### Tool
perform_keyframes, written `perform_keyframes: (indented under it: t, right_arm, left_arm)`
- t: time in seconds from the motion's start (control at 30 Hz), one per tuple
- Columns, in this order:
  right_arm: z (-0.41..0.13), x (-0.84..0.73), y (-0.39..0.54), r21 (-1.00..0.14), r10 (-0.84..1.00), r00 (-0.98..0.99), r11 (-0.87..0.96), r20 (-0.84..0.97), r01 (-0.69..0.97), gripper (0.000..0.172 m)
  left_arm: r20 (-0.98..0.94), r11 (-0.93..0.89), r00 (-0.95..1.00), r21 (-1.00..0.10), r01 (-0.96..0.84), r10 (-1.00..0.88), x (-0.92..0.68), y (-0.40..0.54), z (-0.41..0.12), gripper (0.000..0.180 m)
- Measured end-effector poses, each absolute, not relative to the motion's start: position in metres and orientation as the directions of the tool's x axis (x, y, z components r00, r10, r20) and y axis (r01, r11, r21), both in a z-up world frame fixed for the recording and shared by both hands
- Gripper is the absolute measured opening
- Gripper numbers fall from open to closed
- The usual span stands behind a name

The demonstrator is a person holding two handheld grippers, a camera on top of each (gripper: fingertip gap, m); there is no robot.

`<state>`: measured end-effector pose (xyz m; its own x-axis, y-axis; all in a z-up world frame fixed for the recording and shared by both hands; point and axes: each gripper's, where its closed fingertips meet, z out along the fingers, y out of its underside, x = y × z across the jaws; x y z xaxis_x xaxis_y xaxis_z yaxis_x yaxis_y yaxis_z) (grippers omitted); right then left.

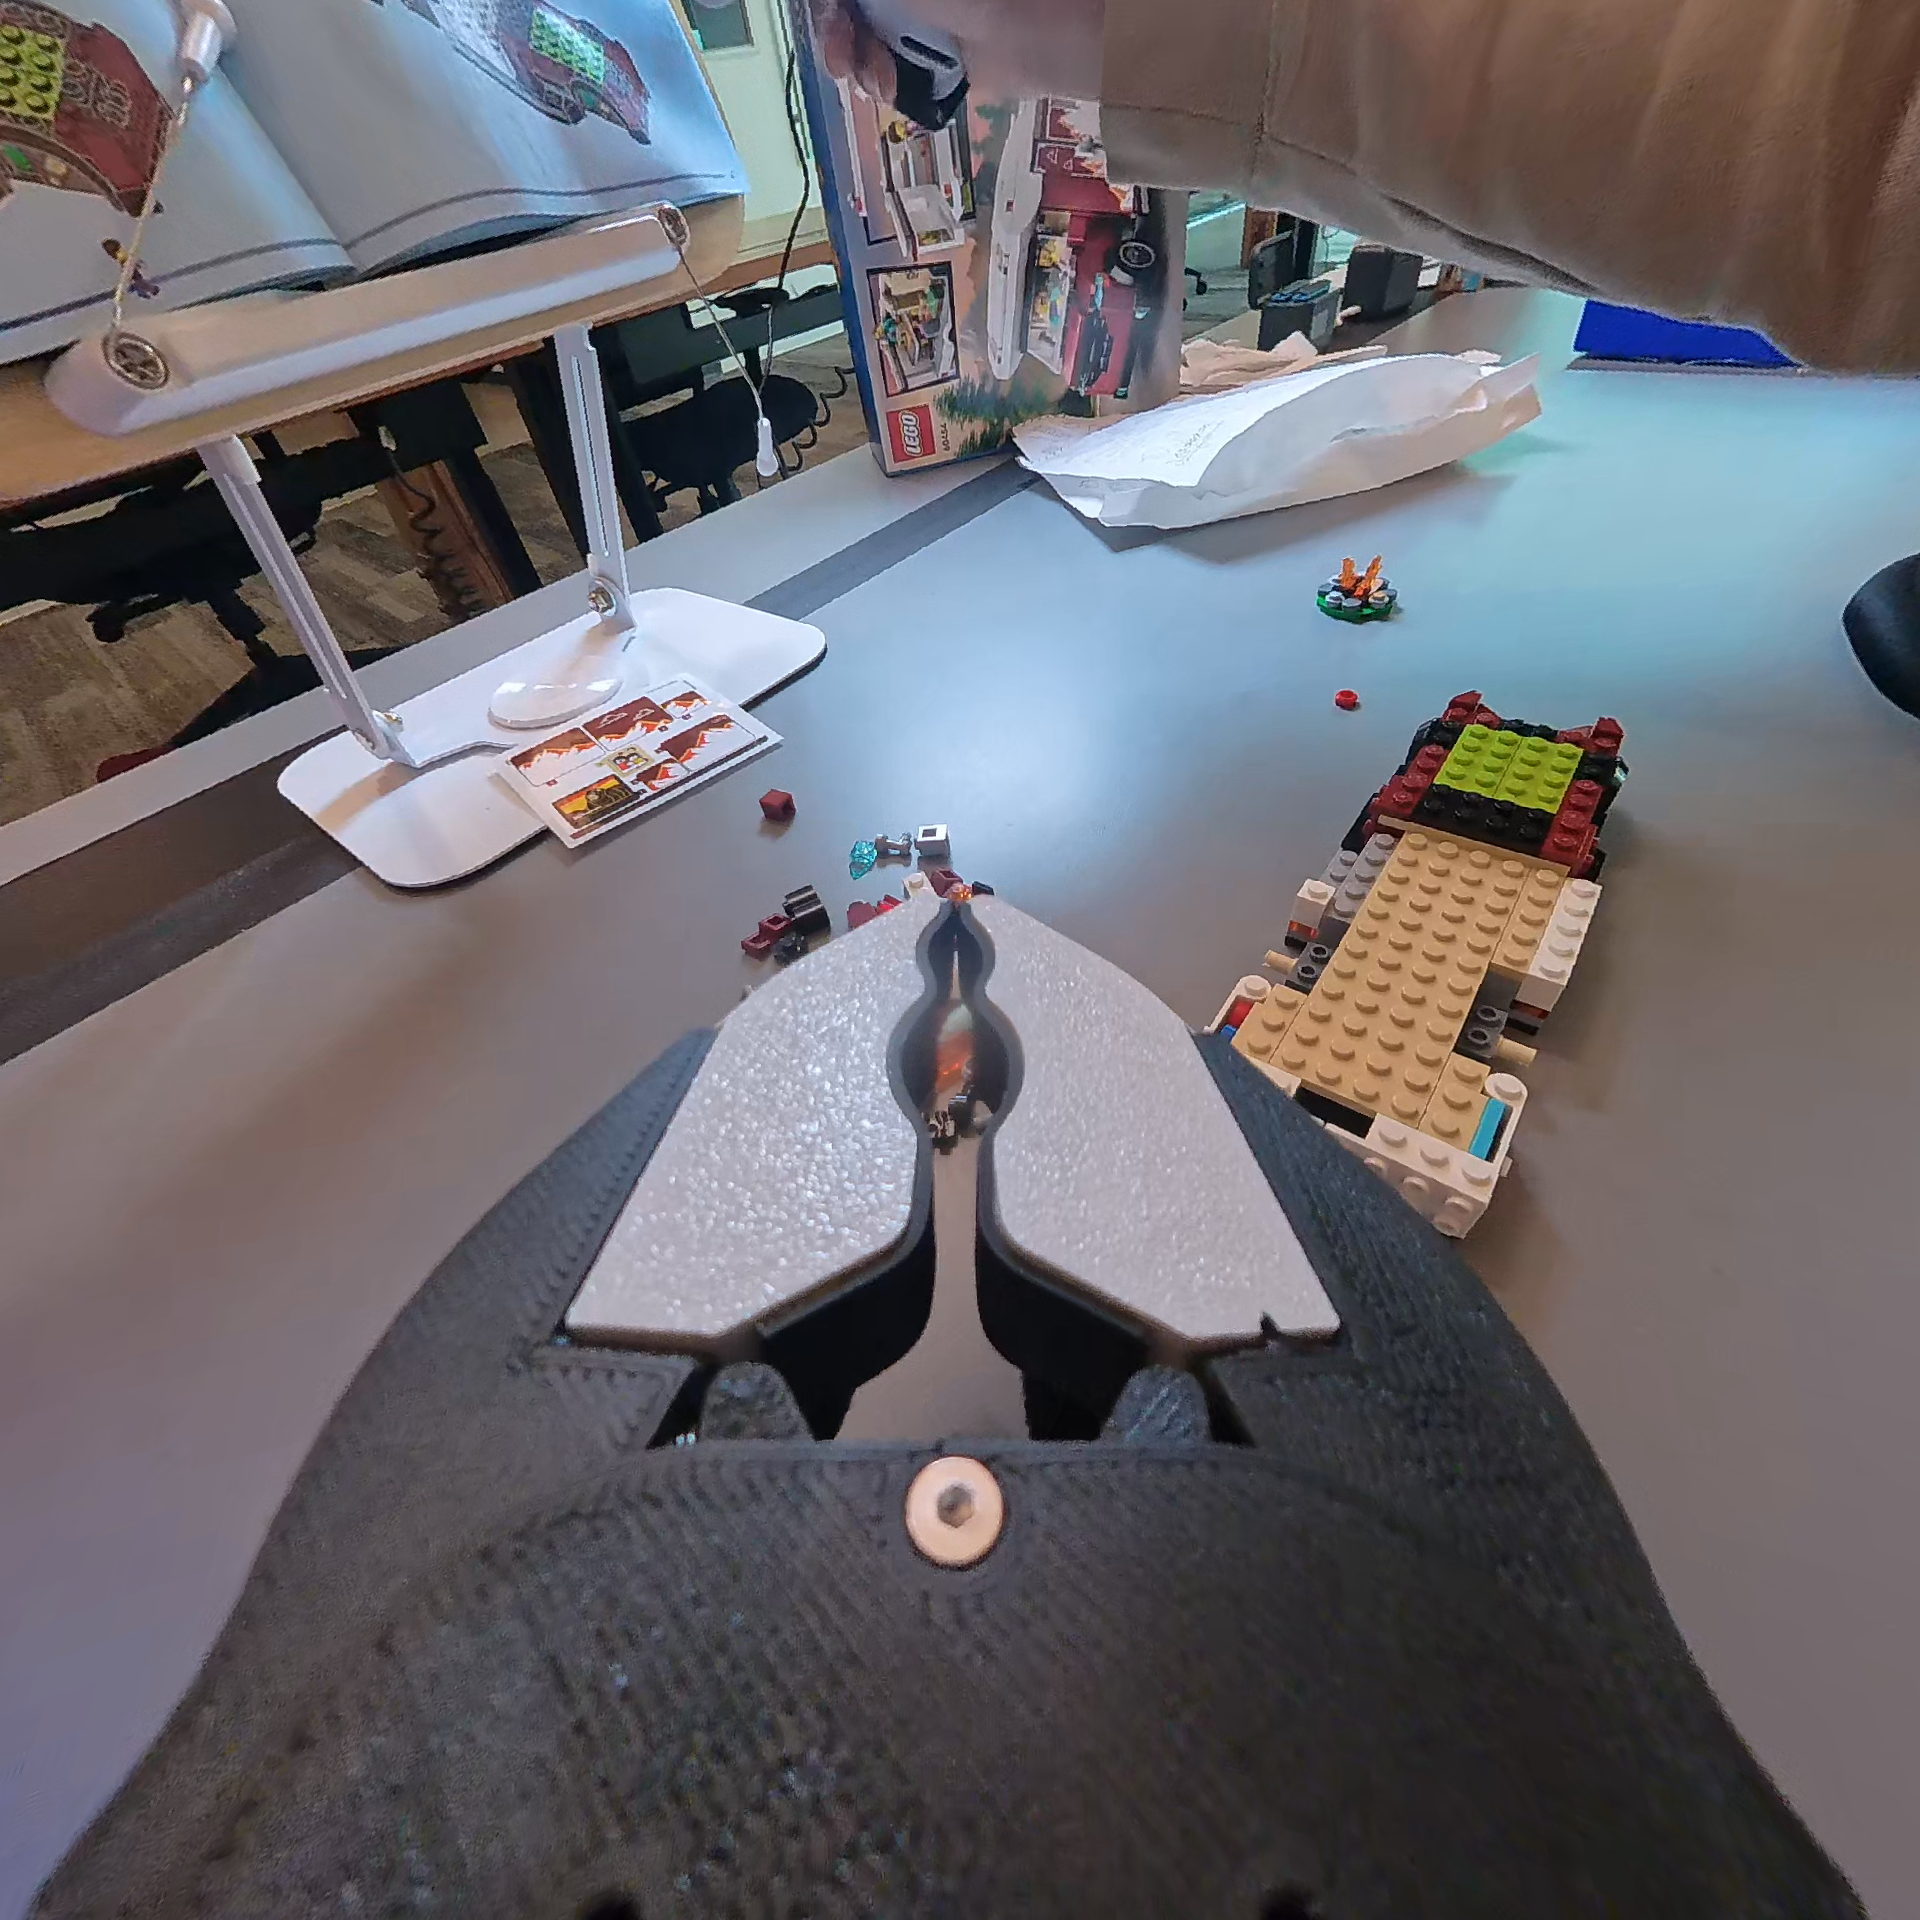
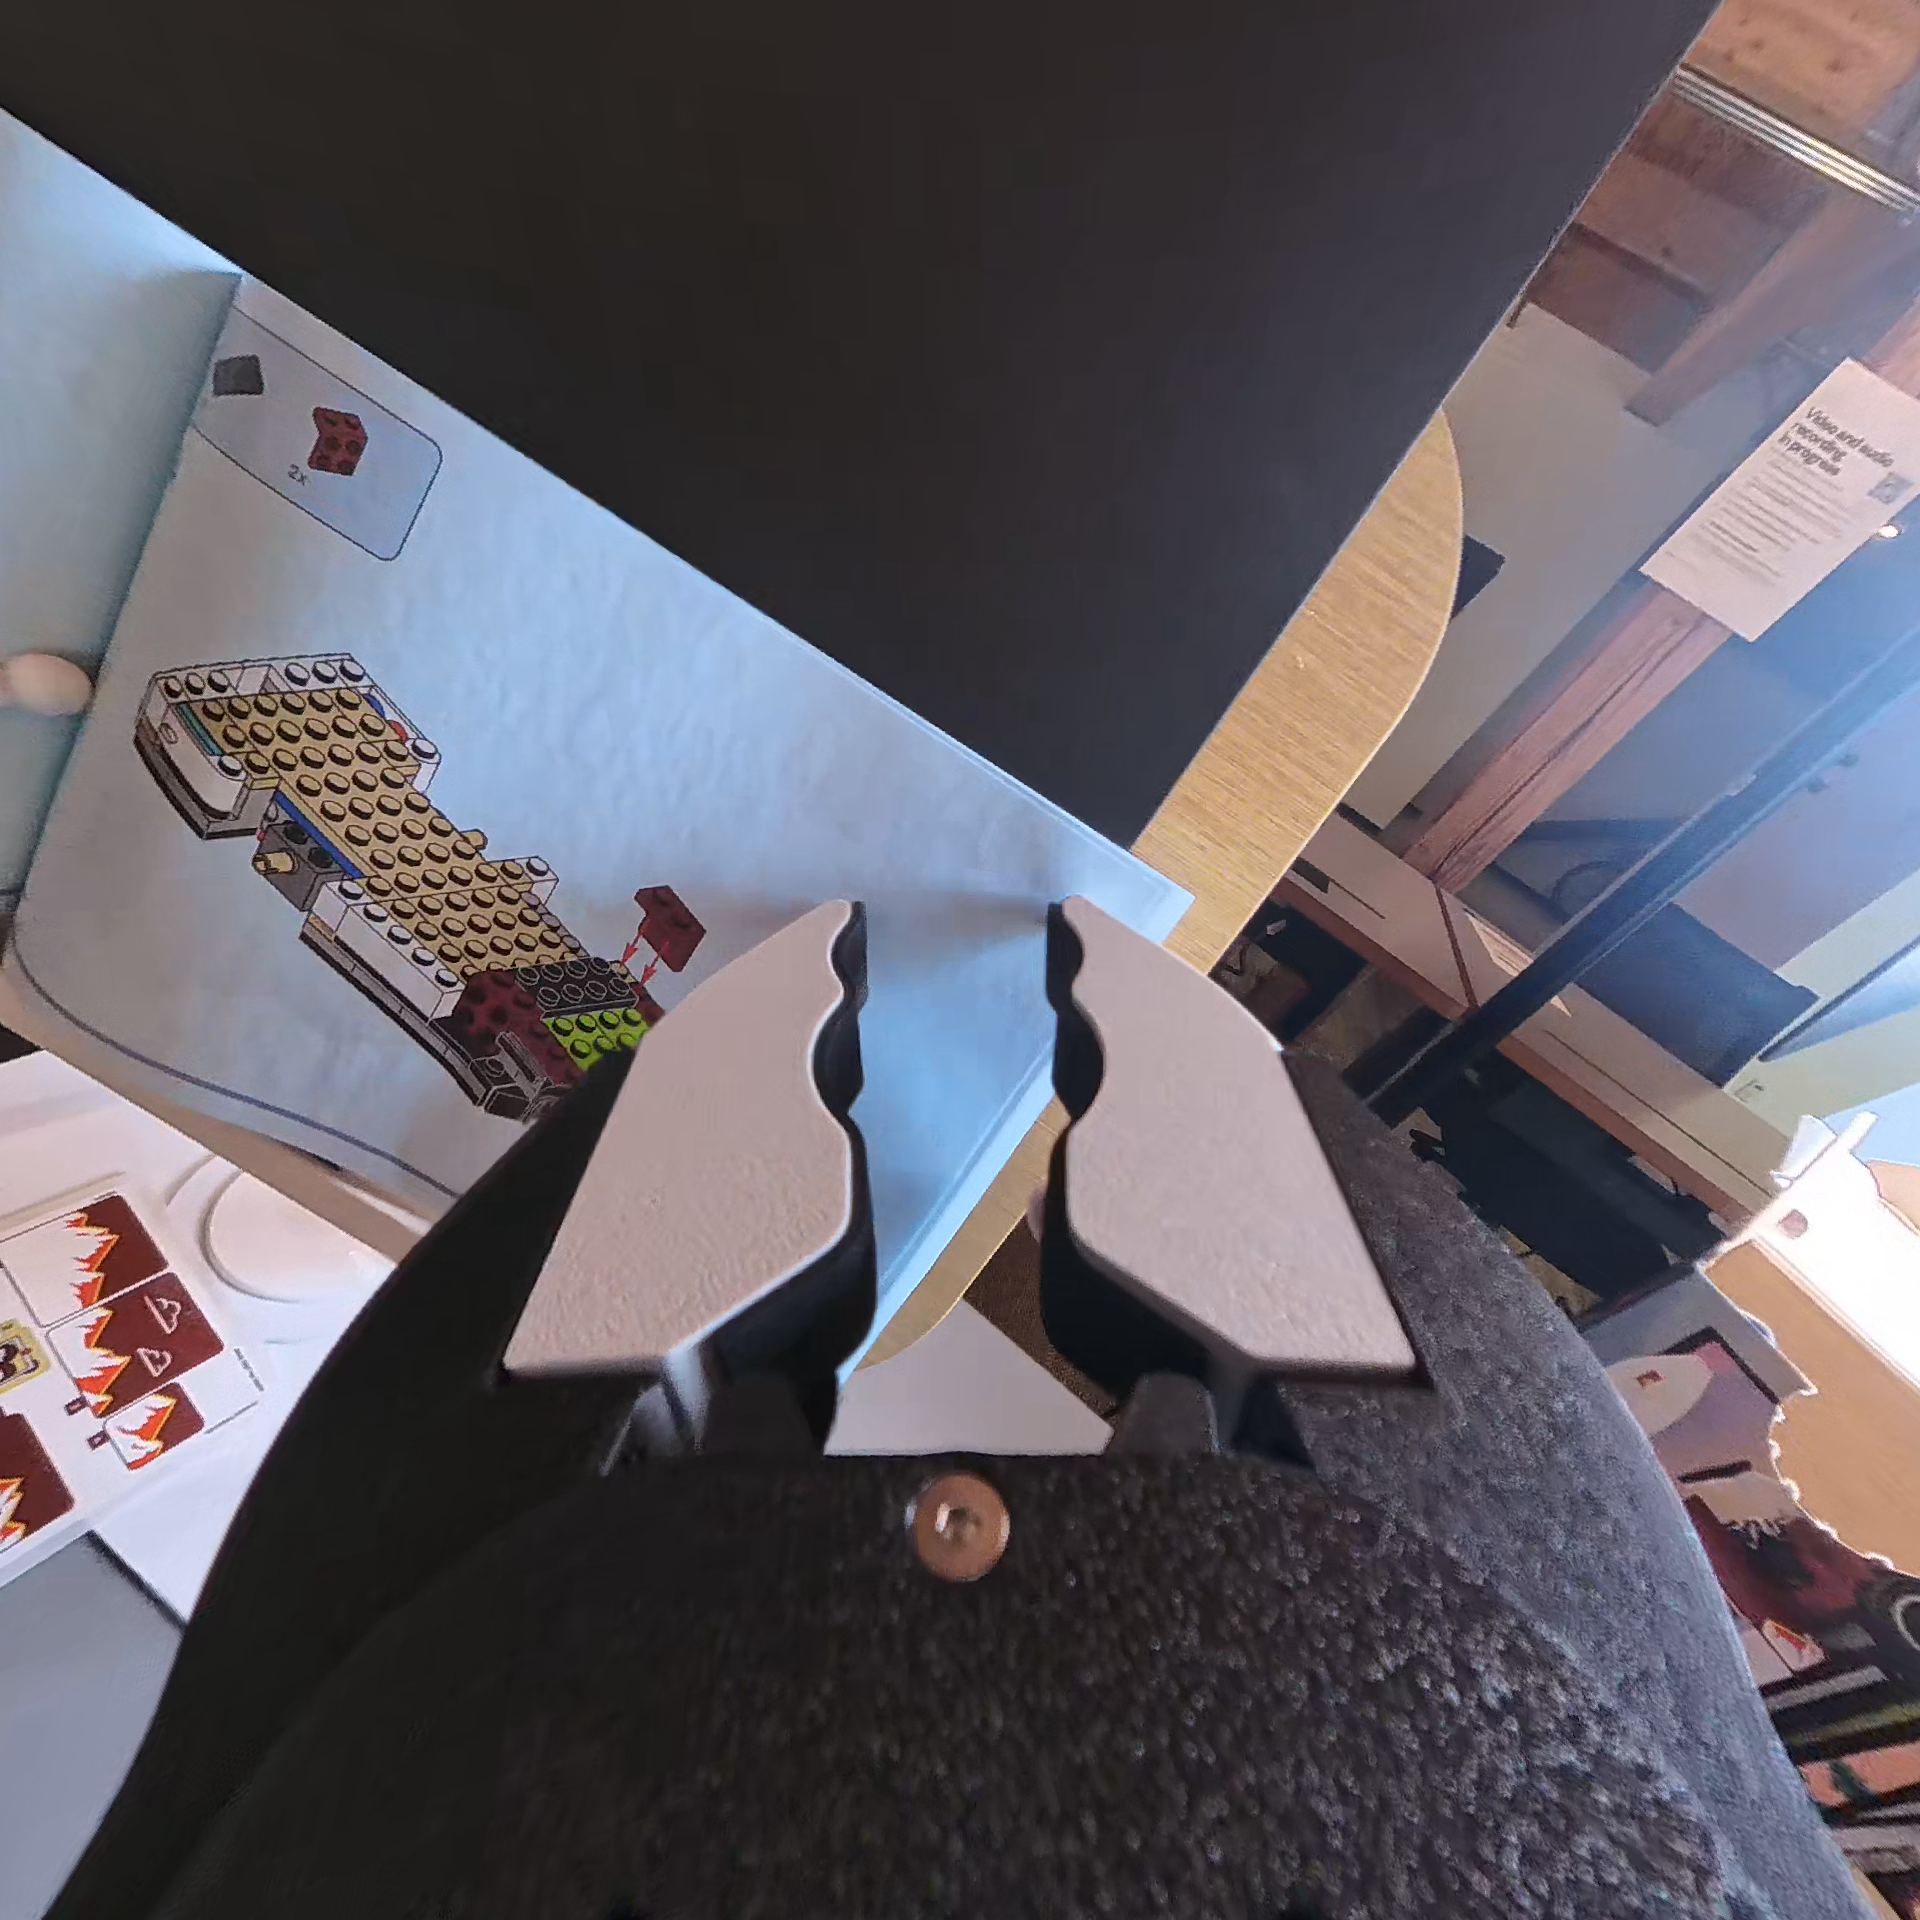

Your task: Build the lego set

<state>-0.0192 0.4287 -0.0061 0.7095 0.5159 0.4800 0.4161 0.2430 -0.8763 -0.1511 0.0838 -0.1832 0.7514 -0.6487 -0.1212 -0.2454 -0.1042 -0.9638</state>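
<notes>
The left gripper [image 1: 958,906] is clenched, its grey textured fingers [image 1: 790,1132] meeting at the tips above the grey table [image 1: 1039,644]. A tiny orange translucent piece [image 1: 959,894] shows right at the tips, but whether it is pinched cannot be told. Just beyond the tips, from ten to twelve o'clock, a scatter of small dark red, black, white and clear blue loose bricks [image 1: 831,904] lies on the table. At two o'clock stands a partly built brick vehicle with a tan studded deck, lime green plates and dark red edging [image 1: 1434,956]. At ten o'clock a white metal book stand [image 1: 540,748] bears an open pale blue instruction booklet [image 1: 436,135], with a sticker sheet of red and orange flame shapes [image 1: 639,764] lying on its base. At twelve o'clock an upright blue cardboard toy box [image 1: 997,281] stands beside a crumpled white paper bag [image 1: 1278,436]; the contents of both are hidden.

The right gripper [image 2: 956,935] is released, its fingers [image 2: 717,1153] apart, and the lower right corner of the booklet page [image 2: 623,727] is seen between them; contact with the paper cannot be told.
</notes>
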Motion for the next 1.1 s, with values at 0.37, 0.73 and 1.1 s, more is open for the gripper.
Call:
perform_keyframes:
  t: [0.37,0.73,1.1]
  right_arm:
    - [-0.009,-0.022,0.432,-0.853,0.486,0.703,0.249,0.519,0.458,0.078]
    - [0.001,-0.020,0.427,-0.818,0.416,0.706,0.333,0.574,0.469,0.074]
    - [-0.029,-0.034,0.428,-0.834,0.541,0.643,0.252,0.542,0.491,0.060]
  left_arm:
    - [-0.130,-0.107,0.751,-0.960,-0.259,-0.647,-0.151,0.084,-0.185,0.000]
    - [-0.127,-0.112,0.750,-0.959,-0.260,-0.649,-0.152,0.084,-0.186,0.000]
    - [-0.125,-0.109,0.741,-0.960,-0.258,-0.660,-0.151,0.083,-0.186,0.000]
